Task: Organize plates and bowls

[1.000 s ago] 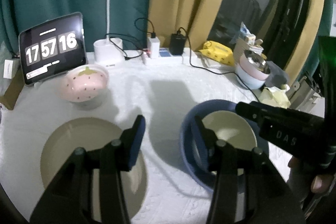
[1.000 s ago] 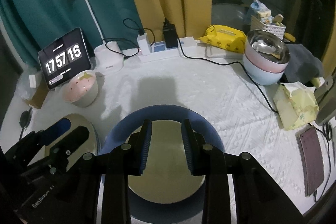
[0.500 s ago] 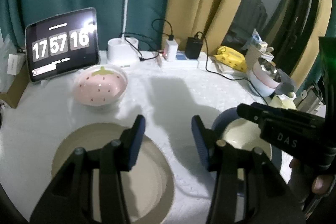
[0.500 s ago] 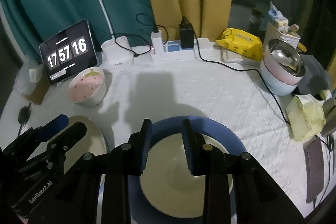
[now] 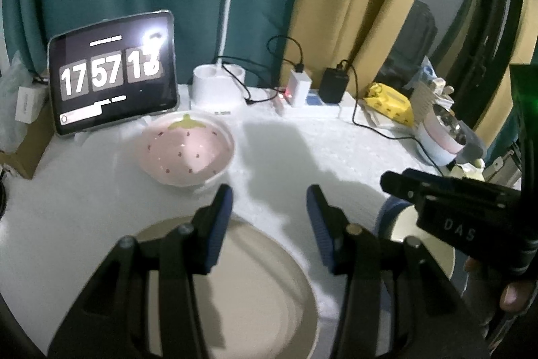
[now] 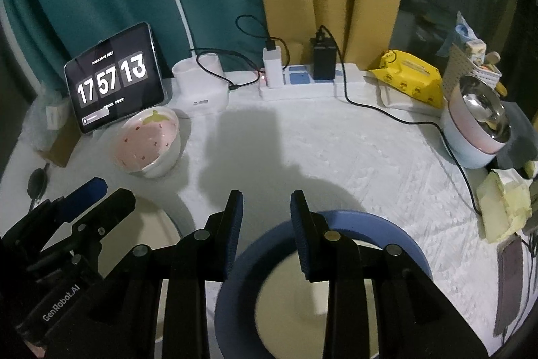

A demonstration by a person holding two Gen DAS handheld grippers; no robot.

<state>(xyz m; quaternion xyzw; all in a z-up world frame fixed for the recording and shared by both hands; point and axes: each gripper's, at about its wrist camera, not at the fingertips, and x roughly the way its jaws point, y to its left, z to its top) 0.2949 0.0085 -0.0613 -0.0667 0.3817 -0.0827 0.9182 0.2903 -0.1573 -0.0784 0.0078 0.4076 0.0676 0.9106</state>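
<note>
While both tools hover with fingers spread and nothing held, the left tool hangs over the far rim of a beige plate on the white bench. Beside it, the right tool sits above a blue plate carrying a cream dish. A strawberry bowl stands farther back, near a clock tablet.

Both grippers nearer strawberry bowl.
</note>
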